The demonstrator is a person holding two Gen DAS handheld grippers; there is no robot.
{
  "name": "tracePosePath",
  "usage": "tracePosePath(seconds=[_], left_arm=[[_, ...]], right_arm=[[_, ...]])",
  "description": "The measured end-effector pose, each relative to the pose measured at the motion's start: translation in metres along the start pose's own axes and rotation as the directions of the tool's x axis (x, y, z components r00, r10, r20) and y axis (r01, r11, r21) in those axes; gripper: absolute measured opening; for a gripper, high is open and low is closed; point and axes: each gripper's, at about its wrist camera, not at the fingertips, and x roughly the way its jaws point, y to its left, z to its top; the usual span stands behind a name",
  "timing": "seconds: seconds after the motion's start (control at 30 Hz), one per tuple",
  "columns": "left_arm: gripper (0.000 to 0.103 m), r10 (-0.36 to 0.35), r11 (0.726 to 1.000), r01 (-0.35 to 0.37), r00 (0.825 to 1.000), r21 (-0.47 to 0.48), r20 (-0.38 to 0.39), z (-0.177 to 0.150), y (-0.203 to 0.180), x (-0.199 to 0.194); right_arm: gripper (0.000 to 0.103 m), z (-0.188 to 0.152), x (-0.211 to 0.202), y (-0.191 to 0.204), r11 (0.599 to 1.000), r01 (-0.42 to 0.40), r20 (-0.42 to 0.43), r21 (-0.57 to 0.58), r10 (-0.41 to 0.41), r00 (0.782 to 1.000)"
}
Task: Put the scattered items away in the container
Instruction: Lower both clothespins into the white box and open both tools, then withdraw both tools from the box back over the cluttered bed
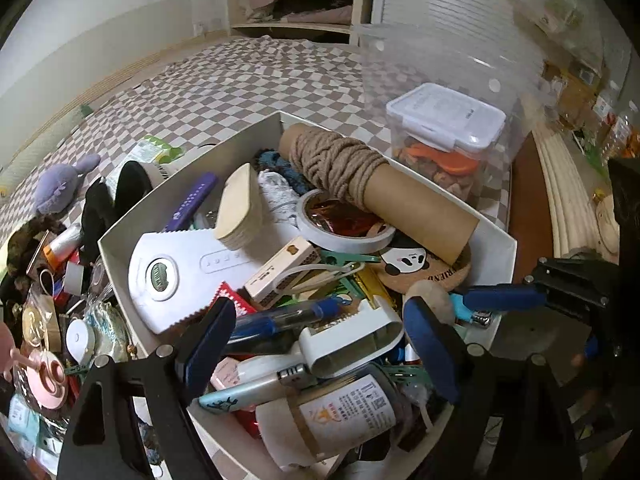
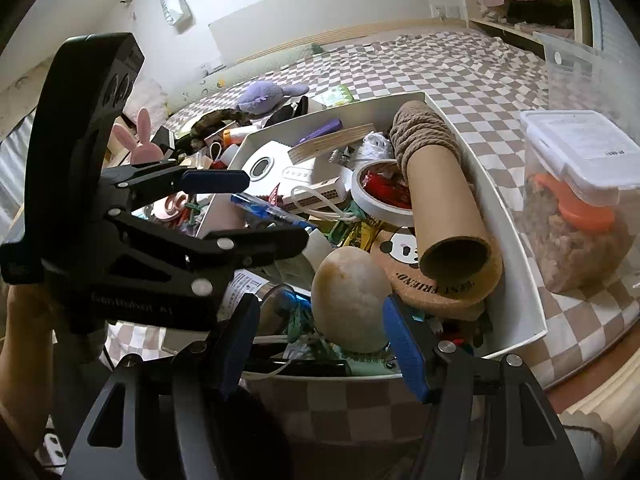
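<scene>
Left gripper, nearest the left wrist lens: fingers wide apart over the near end of the box, nothing between the pads; a blue pen and a white clip lie loose just below them, inside the box. Right gripper: fingers part-way apart, 1 on each side of a tan egg-shaped stone that sits at the near end of the box; whether the pads press on it cannot be told. Box contents, already tidied: 1 cardboard tube wound with cord, 1 tape roll, 1 white scale-like gadget, 1 wooden block, 1 purple comb, 1 panda coaster, 1 jar, pens, pegs and wrappers. The box looks nearly full, with items heaped above the rim in places. Still outside, on the checked cloth left of the box: 1 purple plush, black fabric, 1 pink clip, small rolls, packets and tubes in a dense pile. Also outside, right of the box: 1 lidded tub, which may not belong to the job. Judgement: well past halfway, with the left pile as the remaining work and room in the box as the likely limit.
</scene>
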Motion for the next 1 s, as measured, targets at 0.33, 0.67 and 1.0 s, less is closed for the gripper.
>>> tracePosePath(seconds=[0.33,0.67,1.0], left_arm=[[0.091,0.011,0.998,-0.008,0.999,-0.066,0.05,-0.006,0.018,-0.027],[0.103,0.059,0.987,-0.04,0.991,-0.154,0.12,-0.032,0.056,-0.063],[0.103,0.197,0.953,-0.153,0.969,-0.262,0.149,-0.076,0.109,-0.098]], right_arm=[[0.064,0.003,-0.005,0.011,1.0,0.018,0.002,-0.025,-0.018,1.0],[0.103,0.016,-0.014,0.033,0.995,0.088,0.075,-0.05,-0.085,0.994],[0.103,0.03,-0.007,0.068,0.993,0.106,0.107,-0.048,-0.1,0.989]])
